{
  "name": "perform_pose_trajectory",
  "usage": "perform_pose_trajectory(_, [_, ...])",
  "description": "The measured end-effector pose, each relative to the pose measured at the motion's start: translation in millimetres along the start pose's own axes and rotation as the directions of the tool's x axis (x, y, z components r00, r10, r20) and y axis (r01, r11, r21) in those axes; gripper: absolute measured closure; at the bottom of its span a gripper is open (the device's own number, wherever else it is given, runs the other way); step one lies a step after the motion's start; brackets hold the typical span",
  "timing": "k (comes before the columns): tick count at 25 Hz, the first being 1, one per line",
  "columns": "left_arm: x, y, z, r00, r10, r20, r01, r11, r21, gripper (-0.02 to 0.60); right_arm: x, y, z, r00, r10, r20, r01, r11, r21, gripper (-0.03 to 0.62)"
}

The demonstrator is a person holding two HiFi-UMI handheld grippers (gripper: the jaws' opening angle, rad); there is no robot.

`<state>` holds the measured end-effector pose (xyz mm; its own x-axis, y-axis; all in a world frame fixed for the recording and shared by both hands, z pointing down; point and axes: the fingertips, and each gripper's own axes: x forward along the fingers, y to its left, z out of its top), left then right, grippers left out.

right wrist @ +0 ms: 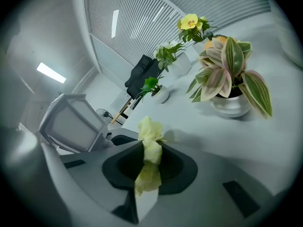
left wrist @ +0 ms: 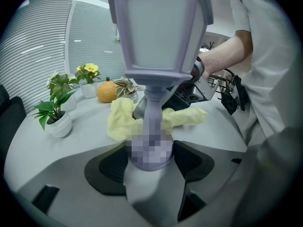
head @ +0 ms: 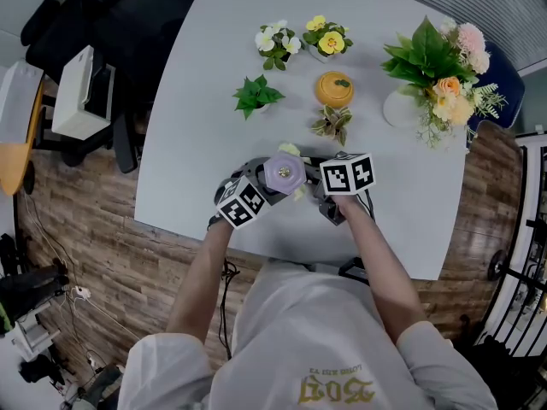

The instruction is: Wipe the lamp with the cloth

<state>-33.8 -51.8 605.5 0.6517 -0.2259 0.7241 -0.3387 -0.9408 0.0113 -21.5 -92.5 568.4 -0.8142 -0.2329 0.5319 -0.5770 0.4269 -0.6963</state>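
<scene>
Lamp (left wrist: 158,32) and cloth (right wrist: 150,145) held over the near edge of the table (head: 197,75).
Further back on the table stand four small potted plants (head: 255,96), one orange ornament (head: 334,88) and one bouquet (head: 440,71), all clear of the grippers. The left gripper (left wrist: 150,157) is clamped on the foot of the one lilac lamp. The right gripper (right wrist: 149,167) is closed tight on the one yellow cloth, just beside the lamp's stem.

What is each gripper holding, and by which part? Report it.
The left gripper holds the lamp by its base. The right gripper pinches the cloth at a bunched part, one end poking past the jaws.
</scene>
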Motion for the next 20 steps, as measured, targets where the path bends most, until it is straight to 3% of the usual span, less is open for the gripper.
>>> perform_pose_trajectory(20, [-0.3, 0.0, -0.4, 1.0, 0.003, 0.002, -0.003, 1.0, 0.004, 0.276, -7.4, -12.5, -0.9, 0.999, -0.035, -0.002, 0.035, 0.999, 0.009, 0.522])
